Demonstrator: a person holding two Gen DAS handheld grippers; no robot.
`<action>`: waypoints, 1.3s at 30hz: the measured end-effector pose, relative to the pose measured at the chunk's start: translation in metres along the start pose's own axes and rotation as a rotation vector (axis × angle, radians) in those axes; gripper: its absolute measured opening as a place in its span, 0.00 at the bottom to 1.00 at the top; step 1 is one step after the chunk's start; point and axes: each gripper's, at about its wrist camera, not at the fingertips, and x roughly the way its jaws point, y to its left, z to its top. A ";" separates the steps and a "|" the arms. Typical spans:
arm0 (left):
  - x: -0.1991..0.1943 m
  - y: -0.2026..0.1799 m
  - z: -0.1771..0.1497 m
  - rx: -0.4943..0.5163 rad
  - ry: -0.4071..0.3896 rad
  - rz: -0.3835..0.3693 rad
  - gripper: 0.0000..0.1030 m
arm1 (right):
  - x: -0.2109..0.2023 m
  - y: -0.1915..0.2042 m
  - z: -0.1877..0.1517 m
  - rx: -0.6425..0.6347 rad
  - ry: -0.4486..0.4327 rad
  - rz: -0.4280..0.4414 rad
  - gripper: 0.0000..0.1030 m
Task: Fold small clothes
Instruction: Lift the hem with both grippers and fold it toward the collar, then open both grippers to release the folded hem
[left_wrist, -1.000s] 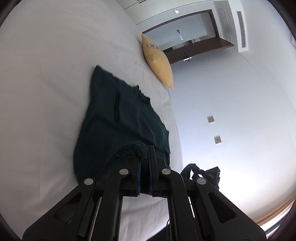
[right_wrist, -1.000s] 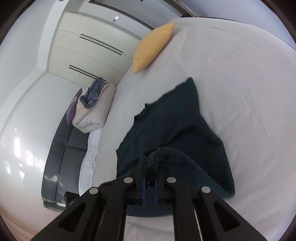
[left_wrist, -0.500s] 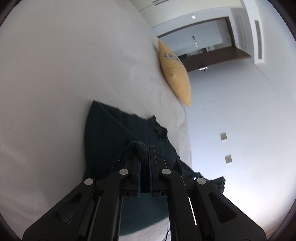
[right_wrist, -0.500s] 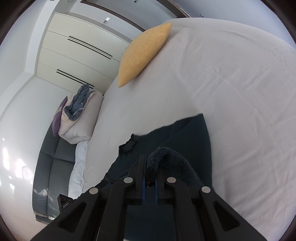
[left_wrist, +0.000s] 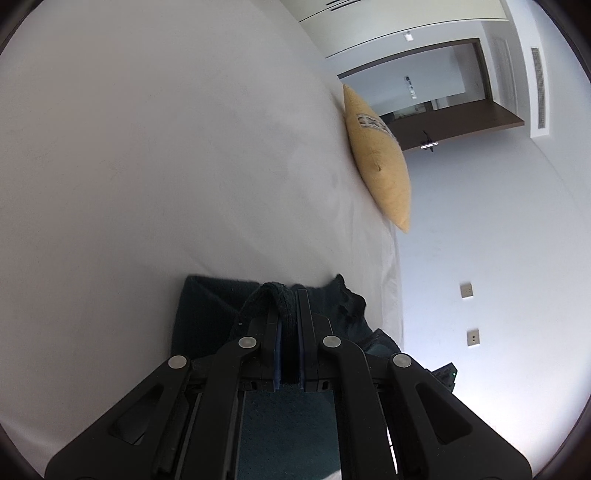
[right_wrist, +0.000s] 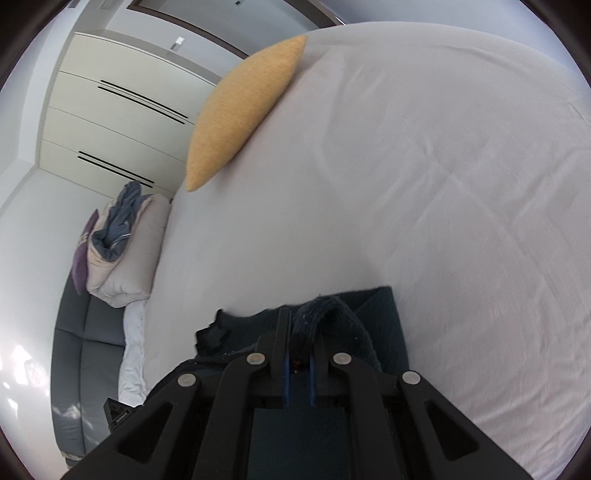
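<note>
Each camera sits just behind its own gripper and looks forward along the fingers, low and close over the white bed (left_wrist: 155, 155). The left view faces the far yellow pillow (left_wrist: 380, 162) with a wall and doorway (left_wrist: 436, 92) to the right; the right view sees the same pillow (right_wrist: 240, 110) and bed (right_wrist: 443, 184), with a sofa (right_wrist: 85, 354) on the left.

Garment (left_wrist: 207, 314) on bed (left_wrist: 147, 166), pillow (left_wrist: 380, 166) beyond it
</note>
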 end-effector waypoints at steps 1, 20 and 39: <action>0.004 0.002 0.001 0.003 0.002 0.012 0.05 | 0.004 -0.001 0.001 0.003 0.003 -0.009 0.08; -0.026 0.034 0.016 -0.153 -0.149 -0.003 0.61 | -0.018 0.003 -0.007 0.023 -0.129 0.014 0.78; 0.038 -0.016 -0.083 0.278 -0.044 0.239 0.32 | -0.007 0.012 -0.088 -0.144 -0.010 0.057 0.52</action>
